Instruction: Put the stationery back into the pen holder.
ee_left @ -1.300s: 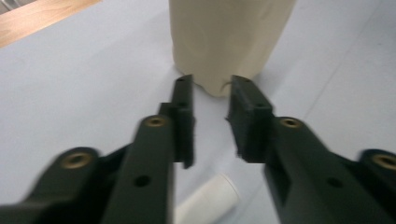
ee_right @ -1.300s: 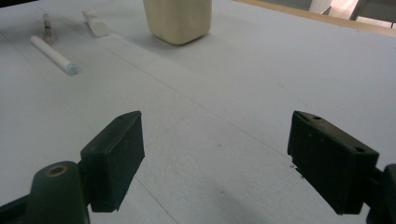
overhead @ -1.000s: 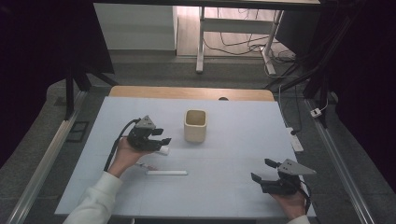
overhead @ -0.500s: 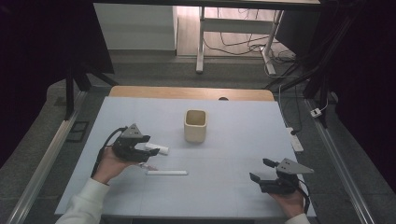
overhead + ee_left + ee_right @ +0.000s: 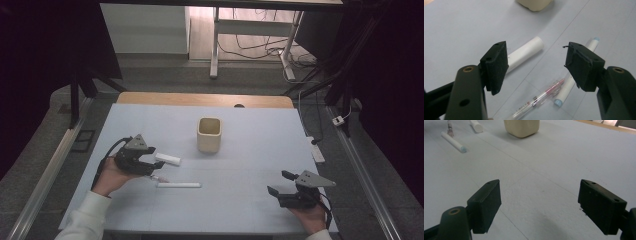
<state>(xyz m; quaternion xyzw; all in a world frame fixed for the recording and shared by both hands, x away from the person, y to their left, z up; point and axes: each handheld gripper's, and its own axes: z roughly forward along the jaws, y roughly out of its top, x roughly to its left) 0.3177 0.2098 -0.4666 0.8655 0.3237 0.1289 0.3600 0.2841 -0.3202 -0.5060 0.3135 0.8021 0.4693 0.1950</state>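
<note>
The black, blocky left gripper (image 5: 150,164) carries a grey three-cornered plate on top and trails a black cable; its fingers (image 5: 496,65) wear dark foam pads, with brass-coloured rivets on the arms behind them. The black right gripper (image 5: 281,183) looks alike. The person's left sleeve (image 5: 82,220) is white.

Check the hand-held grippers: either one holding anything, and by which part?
Nothing held. Left hand-held gripper stands open above the pens; right hand-held gripper is open over bare table.
</note>
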